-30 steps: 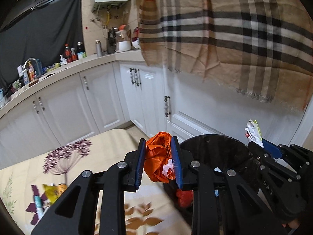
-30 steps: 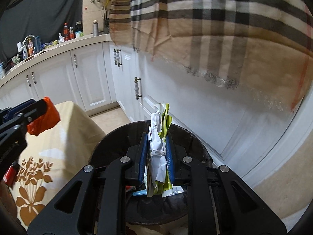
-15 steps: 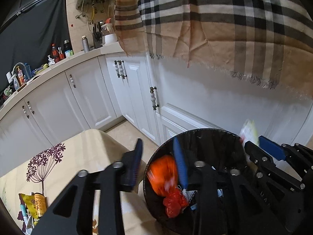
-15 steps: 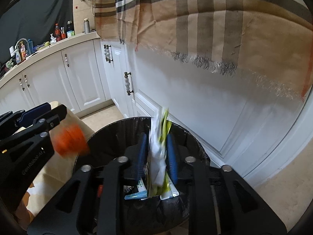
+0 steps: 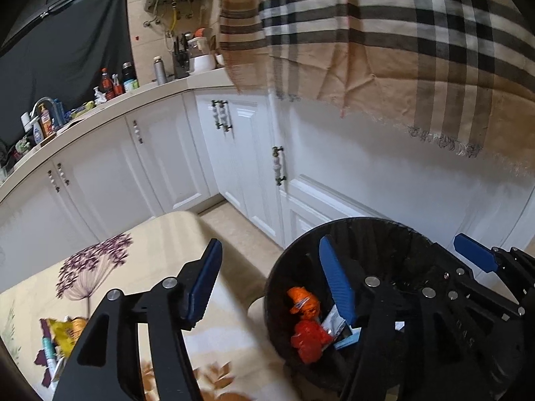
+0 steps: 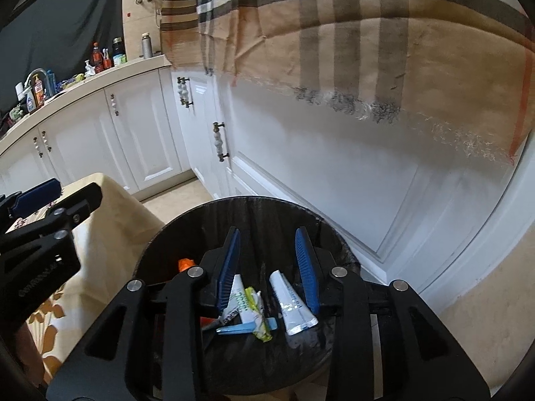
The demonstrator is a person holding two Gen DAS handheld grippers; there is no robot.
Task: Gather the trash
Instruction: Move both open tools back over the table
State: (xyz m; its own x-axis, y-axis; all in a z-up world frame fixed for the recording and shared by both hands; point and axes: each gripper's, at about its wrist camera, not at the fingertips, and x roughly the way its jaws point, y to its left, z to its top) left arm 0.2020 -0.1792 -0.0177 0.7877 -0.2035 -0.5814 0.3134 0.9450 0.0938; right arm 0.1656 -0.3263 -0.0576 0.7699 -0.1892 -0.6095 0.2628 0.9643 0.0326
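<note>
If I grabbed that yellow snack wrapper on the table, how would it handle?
The yellow snack wrapper looks crumpled and thin, so probably floppy and very light. Its glossy film may slip between pads. Lying among other litter, it might drag neighbours along.

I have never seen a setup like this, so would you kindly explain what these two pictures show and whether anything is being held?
A person holds one hand-held gripper in each hand; each carries a fisheye camera looking along its blue-padded fingers. In the left view, the left hand-held gripper is open above the black trash bin, with orange wrappers inside. The right view shows the right hand-held gripper open too, with tubes and packets lying in the bin. Nothing is held. More trash lies on the floral tablecloth.
</note>
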